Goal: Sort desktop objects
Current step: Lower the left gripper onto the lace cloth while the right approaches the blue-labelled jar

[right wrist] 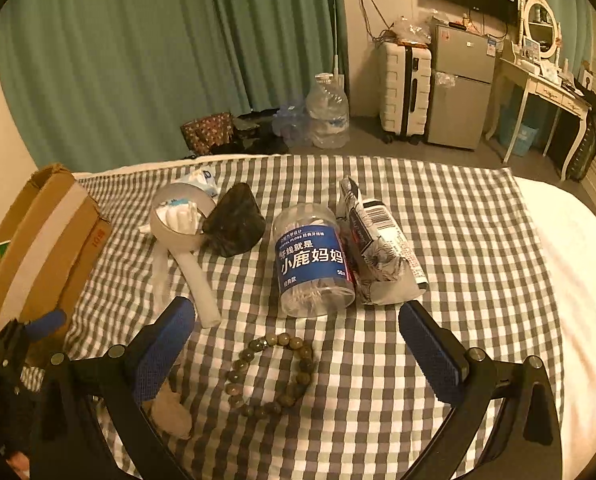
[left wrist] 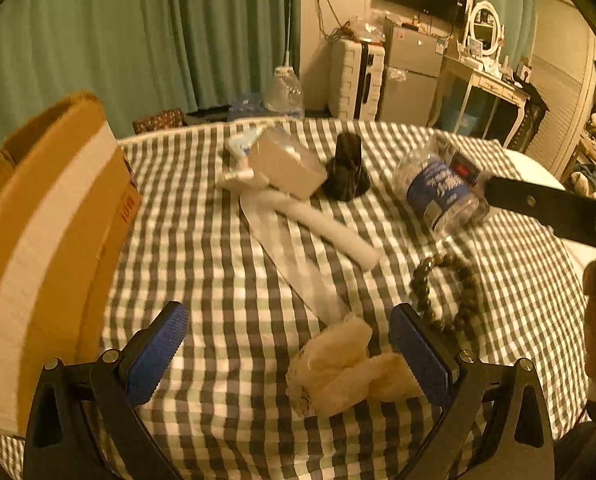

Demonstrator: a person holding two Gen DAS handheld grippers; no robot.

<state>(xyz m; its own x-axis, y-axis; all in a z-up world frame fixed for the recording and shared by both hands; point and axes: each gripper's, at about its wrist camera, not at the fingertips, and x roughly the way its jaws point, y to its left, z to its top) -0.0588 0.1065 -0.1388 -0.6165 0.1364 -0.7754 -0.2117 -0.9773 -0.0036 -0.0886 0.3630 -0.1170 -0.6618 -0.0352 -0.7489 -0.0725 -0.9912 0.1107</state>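
Both grippers gape wide, empty: left gripper (left wrist: 288, 354) straddling a crumpled tissue (left wrist: 339, 368), right gripper (right wrist: 298, 356) over the bead bracelet (right wrist: 270, 376). Pick-up stage, likely; next, lower and close, then carry to the cardboard box (left wrist: 46, 240).

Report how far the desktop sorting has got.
Nothing looks sorted yet. The left gripper is open around a crumpled tissue; the right gripper is open over the bead bracelet. The floss-pick jar, tape roll and black pouch remain outside the cardboard box.

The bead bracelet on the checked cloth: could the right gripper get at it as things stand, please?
Probably yes: the bead bracelet lies flat between the open jaws of the right gripper, with nothing over it.
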